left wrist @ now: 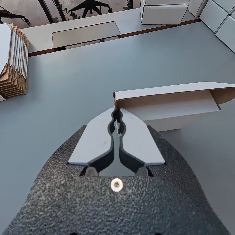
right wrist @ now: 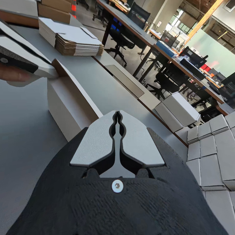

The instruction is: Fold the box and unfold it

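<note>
A white cardboard box (left wrist: pixel 171 114) with a brown inside stands on the grey table (left wrist: pixel 76 82). Its lid (left wrist: pixel 165 89) is raised part-way over the body. My left gripper (left wrist: pixel 116 110) is shut on the lid's flap at the box's near-left corner, and a strip of white card shows between the fingers. In the right wrist view the box (right wrist: pixel 61 101) lies left of centre, with the left gripper (right wrist: pixel 54 75) clamped on its far corner. My right gripper (right wrist: pixel 118 113) is shut and empty, just right of the box's near end and not touching it.
A stack of flat box blanks (left wrist: pixel 14 63) lies at the table's left, also in the right wrist view (right wrist: pixel 76 40). Several folded white boxes (left wrist: pixel 162 14) (right wrist: pixel 209 146) are piled at the right. Beyond the table edge (right wrist: pixel 159 118) are office chairs and other desks.
</note>
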